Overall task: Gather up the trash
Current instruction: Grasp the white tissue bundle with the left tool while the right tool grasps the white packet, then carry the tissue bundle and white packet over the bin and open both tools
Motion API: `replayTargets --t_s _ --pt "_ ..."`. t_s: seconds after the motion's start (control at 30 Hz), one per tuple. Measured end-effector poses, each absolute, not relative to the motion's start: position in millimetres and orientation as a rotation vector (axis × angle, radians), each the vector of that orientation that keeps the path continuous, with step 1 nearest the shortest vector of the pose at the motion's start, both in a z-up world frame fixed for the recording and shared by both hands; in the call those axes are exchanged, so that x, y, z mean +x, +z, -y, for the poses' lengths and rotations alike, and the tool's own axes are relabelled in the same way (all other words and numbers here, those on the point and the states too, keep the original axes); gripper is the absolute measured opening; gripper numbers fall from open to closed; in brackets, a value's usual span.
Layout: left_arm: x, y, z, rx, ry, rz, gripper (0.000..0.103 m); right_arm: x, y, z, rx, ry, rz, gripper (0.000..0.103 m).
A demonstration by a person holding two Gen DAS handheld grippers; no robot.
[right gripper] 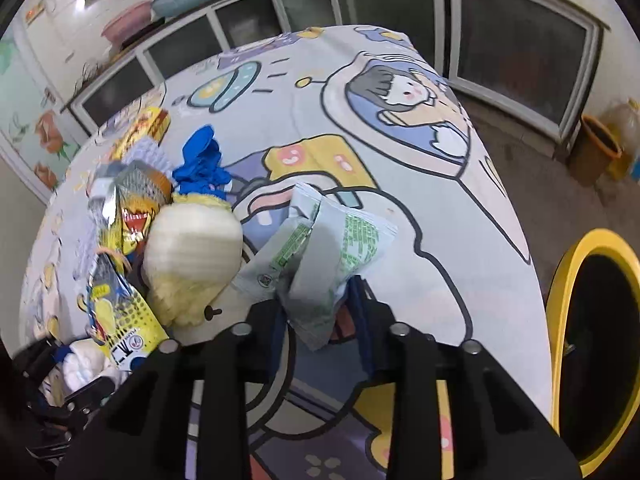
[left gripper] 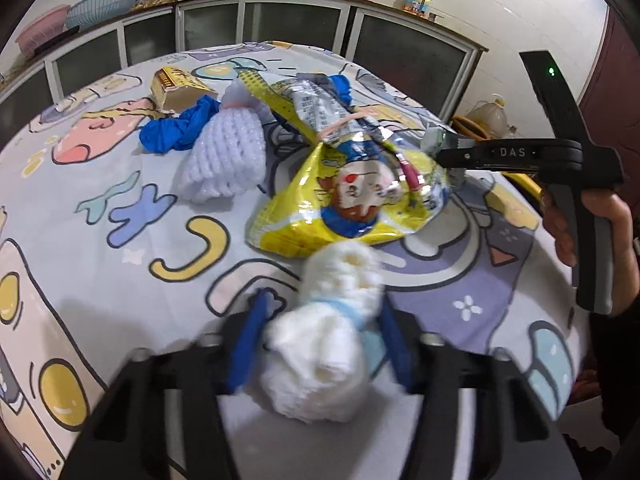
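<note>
My left gripper [left gripper: 320, 336] is shut on a white foam fruit net [left gripper: 324, 344] and holds it above the table. My right gripper [right gripper: 320, 304] is shut on a pale green-printed wrapper [right gripper: 324, 248]; it also shows from the side in the left wrist view [left gripper: 448, 152]. A yellow snack bag [left gripper: 352, 196] lies mid-table. Beyond it lie another white foam net [left gripper: 228, 152], a crumpled blue plastic bag [left gripper: 176, 128] and a yellow carton [left gripper: 178, 88]. A cream foam net [right gripper: 192, 256] lies left of the wrapper.
The table wears a cartoon-print cloth [left gripper: 120, 240]. A yellow-rimmed bin [right gripper: 592, 344] stands on the floor off the table's right edge. Grey cabinets [left gripper: 280, 24] run behind the table. An orange bucket [right gripper: 596, 148] stands by the far wall.
</note>
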State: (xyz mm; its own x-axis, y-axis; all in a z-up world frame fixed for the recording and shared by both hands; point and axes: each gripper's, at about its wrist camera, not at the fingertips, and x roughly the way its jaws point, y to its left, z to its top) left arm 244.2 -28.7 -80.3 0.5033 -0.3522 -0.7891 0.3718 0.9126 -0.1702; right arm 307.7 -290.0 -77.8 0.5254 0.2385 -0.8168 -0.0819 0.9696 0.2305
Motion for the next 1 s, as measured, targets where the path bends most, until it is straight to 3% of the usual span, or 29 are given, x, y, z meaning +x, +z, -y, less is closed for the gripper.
replayTargets --t_s 0.13,0.67,1.0 --pt "235.0 -74.8 28.0 0.017 -0.453 -0.951 0.038 300.1 -70.3 299.5 0.226 0.216 -0.991 0.018" --pt "183.8 -36.3 4.5 -0.056 -0.472 -0.889 0.038 234.2 -18.6 302.4 0.243 0.272 -0.899 0.018" --pt "175.9 -17.6 31.2 -0.035 -0.517 -0.862 0.038 197.0 -3.3 331.1 0.259 0.227 -0.852 0.018"
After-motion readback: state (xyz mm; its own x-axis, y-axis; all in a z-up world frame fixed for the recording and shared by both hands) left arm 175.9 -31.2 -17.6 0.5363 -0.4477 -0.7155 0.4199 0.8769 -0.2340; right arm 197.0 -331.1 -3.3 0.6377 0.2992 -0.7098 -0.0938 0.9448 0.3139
